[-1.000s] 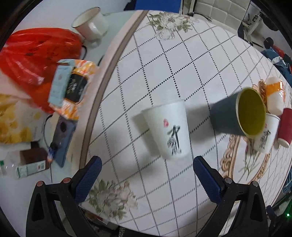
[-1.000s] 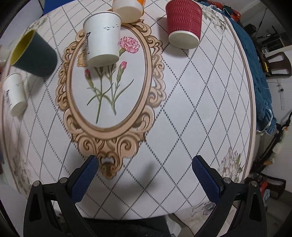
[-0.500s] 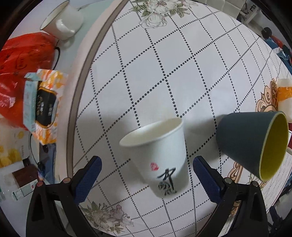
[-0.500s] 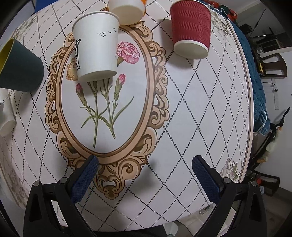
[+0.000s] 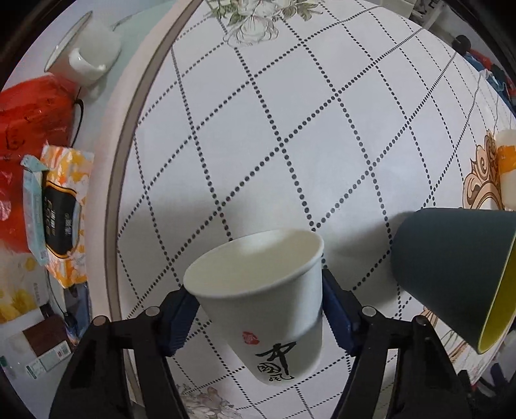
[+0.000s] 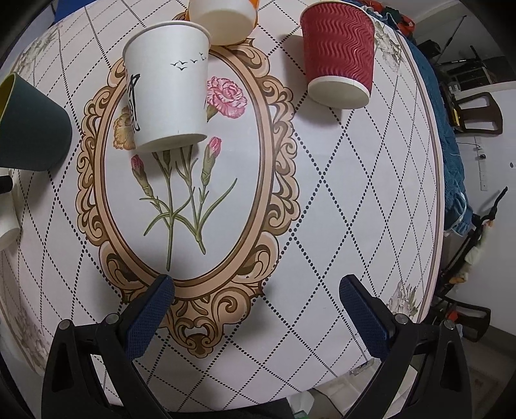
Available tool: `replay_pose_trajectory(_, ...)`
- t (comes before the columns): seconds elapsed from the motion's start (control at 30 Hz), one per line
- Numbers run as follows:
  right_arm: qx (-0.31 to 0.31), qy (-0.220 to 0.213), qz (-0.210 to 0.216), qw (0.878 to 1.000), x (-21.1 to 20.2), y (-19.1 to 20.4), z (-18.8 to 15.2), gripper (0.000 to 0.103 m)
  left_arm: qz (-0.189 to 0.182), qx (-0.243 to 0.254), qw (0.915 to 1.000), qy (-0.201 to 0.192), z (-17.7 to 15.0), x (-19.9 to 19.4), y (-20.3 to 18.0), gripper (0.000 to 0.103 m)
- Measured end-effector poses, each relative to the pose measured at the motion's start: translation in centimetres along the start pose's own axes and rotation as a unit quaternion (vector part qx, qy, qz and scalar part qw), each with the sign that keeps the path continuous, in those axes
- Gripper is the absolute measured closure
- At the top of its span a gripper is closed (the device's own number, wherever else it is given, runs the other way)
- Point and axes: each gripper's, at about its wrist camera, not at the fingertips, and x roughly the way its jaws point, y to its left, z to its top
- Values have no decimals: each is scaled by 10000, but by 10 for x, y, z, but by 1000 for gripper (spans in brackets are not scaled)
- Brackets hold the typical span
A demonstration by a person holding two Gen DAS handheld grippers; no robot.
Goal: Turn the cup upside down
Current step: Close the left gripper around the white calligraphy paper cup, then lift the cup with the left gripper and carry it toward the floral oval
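round table, diamond-dotted floral cloth | dark chair | white wall

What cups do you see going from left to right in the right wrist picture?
Dark blue cup → white cup with birds → orange and white cup → red cup.

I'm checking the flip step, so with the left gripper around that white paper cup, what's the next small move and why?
Probably lift it slightly. The left gripper is shut on the white paper cup, which is mouth-up, and the dark teal cup stands close beside it, so turning needs room.
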Motion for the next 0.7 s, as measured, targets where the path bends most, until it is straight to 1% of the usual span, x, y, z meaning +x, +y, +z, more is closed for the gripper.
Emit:
replay_pose_trajectory(0.17,30,-29,35,10000,-2,-2,-2,0,90,179,9998,-94,-11,-15,-5,35)
replay_pose_trajectory(0.33,30,-80,114,9999,-5,-3,-8,0,16,340,9993,-170,-41,-35,-15,35)
replay_pose_trajectory(0.37,15,-104,140,9998,-7,-3,-9,0,-26,387,9991,-196,-62,-41,-12,35)
replay_pose_trajectory(0.43,-17,-150,181,9997,-8,-5,-14,0,-50,462,9987,-191,-80,-48,-18,35)
replay_pose_trajectory(0.53,-70,-222,253,9994,-10,-12,-25,0,-145,564,9983,-63,-115,-56,-30,35)
replay_pose_trajectory(0.7,-181,-278,421,9986,-8,-32,-50,0,-190,656,9977,27,-164,-64,-53,35)
